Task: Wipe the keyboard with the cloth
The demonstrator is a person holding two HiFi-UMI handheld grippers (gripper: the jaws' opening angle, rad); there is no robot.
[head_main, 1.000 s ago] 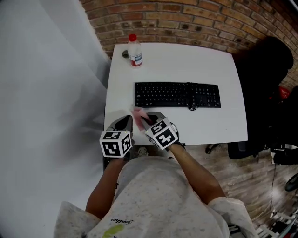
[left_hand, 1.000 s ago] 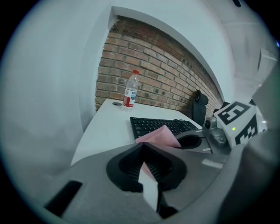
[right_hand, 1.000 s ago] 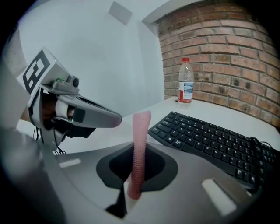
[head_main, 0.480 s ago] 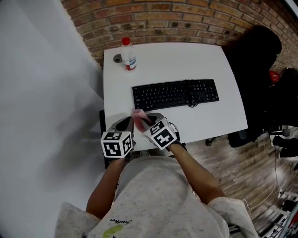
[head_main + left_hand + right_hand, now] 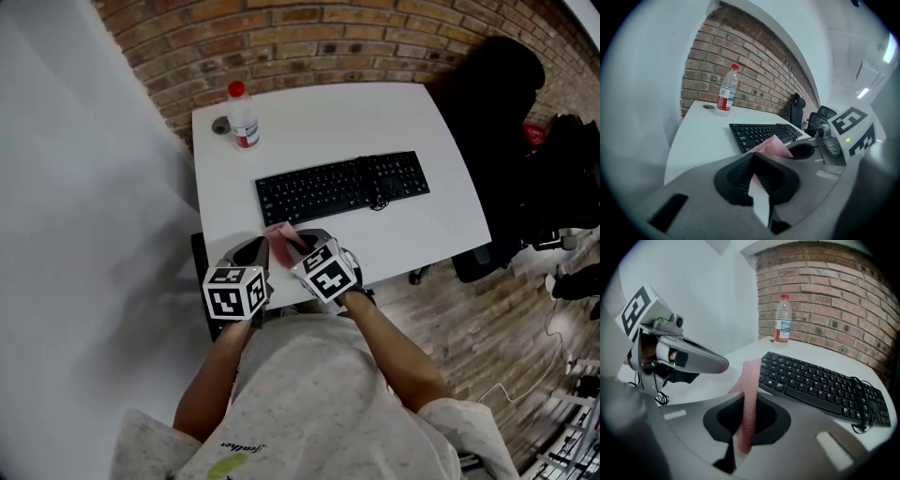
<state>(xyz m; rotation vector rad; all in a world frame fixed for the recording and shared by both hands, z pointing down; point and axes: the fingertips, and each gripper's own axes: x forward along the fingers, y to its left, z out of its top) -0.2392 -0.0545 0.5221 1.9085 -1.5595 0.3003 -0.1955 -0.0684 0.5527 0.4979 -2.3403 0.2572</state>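
Note:
A black keyboard lies across the middle of the white table. Both grippers hover side by side at the table's front edge, below the keyboard's left end. My right gripper is shut on a pink cloth, which stands up as a narrow strip between its pads. My left gripper sits just left of it, shut with nothing in it. In the left gripper view the pink cloth peeks over the jaws, in front of the keyboard.
A clear water bottle with a red cap stands at the table's far left corner, with a small round lid beside it. A brick wall runs behind the table. A dark office chair is at the right.
The head view has swung, so the table and keyboard now sit higher, further left and tilted. Both grippers keep their pose, and the cloth stays in the right one.

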